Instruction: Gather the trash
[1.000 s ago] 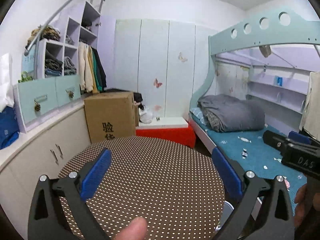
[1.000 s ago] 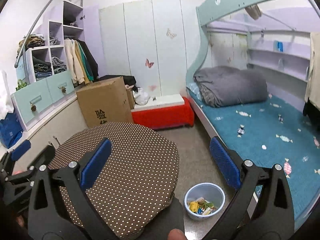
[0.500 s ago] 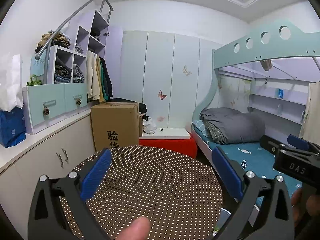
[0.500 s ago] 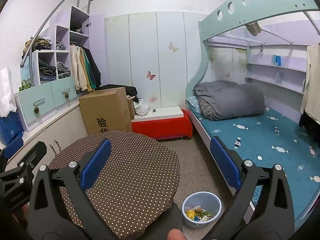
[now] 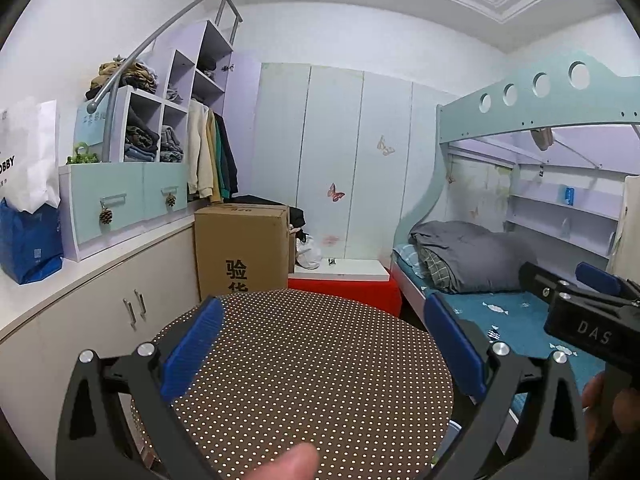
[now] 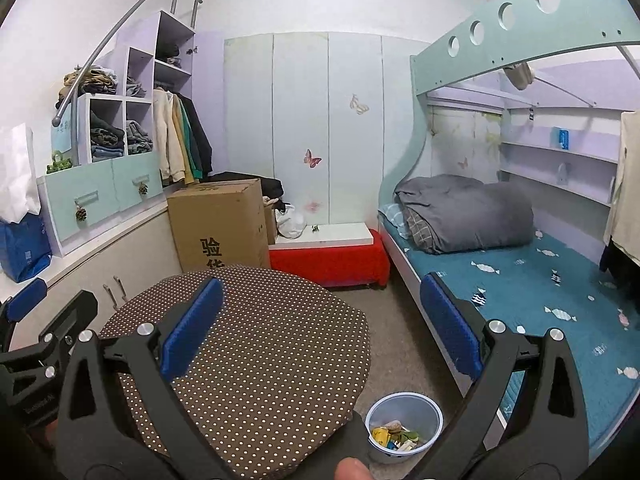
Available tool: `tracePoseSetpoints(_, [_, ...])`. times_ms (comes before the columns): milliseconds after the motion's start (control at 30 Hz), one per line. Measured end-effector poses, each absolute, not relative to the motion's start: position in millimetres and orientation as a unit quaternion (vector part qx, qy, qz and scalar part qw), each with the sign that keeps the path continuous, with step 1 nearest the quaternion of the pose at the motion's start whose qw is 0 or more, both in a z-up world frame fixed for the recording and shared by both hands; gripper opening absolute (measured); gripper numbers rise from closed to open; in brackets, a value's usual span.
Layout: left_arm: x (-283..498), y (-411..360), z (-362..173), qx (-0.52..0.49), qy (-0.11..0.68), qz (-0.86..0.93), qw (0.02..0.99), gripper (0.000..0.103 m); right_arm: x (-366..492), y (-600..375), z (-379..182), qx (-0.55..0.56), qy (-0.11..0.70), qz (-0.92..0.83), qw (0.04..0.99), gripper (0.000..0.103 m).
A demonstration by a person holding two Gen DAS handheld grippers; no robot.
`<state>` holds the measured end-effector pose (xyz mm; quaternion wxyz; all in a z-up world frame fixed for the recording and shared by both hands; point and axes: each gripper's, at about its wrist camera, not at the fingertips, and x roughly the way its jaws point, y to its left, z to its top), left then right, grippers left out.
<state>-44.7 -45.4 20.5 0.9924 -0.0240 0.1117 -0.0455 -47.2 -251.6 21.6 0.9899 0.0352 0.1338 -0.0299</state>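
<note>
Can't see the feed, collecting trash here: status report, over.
Left tool open, right tool open, both empty. Trash bin on floor, holding wrappers. Polka-dot table beside it.

Pale wardrobe wall (image 5: 352, 160), teal bunk bed (image 6: 520, 280), dotted round table (image 5: 304, 360), grey floor (image 6: 396, 336)

Two black tools with blue finger pads, a left one (image 5: 320, 354) and a right one (image 6: 320, 326), each with its fingers spread wide. One round tabletop (image 6: 280, 344) in brown cloth with white dots. One small pale plastic bin (image 6: 404, 412) on the floor, with several scraps inside, too jumbled to count. One tall brown cardboard box (image 6: 218, 224). One low red bench with a white top (image 6: 328, 258). One folded grey quilt (image 6: 468, 212) on the one teal bunk bed (image 6: 540, 280). Two pine cones (image 6: 81, 213) hang on the drawers. One blue bag (image 6: 24, 246).
</note>
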Motion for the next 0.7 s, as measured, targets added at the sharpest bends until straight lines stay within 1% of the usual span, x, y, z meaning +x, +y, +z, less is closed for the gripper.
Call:
tracePoseSetpoints(433, [-50.9, -42.5, 19.3, -0.029, 0.102, -0.043, 0.993, 0.099, -47.0, -249.0, 18.5, 0.037, 0.139, -0.028, 0.989, 0.097])
tracePoseSetpoints(700, [-47.4, -43.1, 17.6, -0.029, 0.111, -0.041, 0.993, 0.099, -44.6, -250.5, 17.3, 0.041, 0.141, -0.028, 0.989, 0.097])
